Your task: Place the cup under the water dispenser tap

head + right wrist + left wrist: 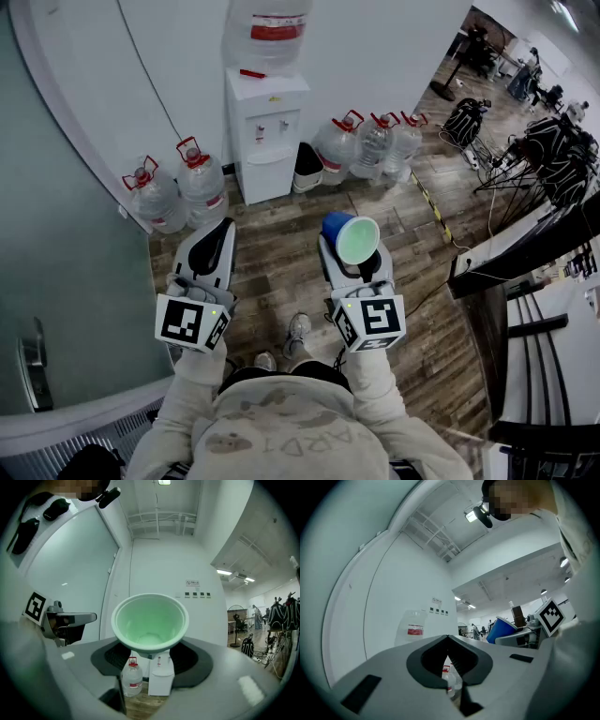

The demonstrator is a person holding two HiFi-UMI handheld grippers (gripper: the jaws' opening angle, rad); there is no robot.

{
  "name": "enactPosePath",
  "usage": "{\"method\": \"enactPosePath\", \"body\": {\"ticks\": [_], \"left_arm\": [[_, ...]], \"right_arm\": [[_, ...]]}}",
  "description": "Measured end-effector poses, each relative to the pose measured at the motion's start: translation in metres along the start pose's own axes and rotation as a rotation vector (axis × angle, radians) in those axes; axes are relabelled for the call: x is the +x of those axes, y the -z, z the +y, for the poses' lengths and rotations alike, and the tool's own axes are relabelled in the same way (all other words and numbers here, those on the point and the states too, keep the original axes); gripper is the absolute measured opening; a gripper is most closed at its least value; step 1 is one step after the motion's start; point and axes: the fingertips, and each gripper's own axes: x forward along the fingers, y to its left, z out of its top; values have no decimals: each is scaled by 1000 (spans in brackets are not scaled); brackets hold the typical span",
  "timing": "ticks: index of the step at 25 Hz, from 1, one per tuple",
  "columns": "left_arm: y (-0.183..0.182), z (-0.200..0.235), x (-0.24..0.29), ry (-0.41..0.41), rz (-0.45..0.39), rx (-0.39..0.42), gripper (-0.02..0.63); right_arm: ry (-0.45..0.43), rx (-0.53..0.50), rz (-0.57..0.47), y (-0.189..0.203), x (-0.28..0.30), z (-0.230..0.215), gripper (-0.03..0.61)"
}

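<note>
My cup covers the upper half of the dispenser; the bottle on top runs off the head view's edge.

Smooth blue plastic cup, pale green inside, in the matt grey plastic right gripper; ahead, a smooth white water dispenser on dull brown wood-plank floor.
</note>
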Motion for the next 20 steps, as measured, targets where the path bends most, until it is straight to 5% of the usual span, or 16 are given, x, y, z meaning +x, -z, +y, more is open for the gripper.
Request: {"method": "enactPosePath", "body": {"ticks": [20], "left_arm": [[11,30,85,-52,-9,-8,6]], "right_arm": [[-47,-12,-9,1,83,-52,268]]}}
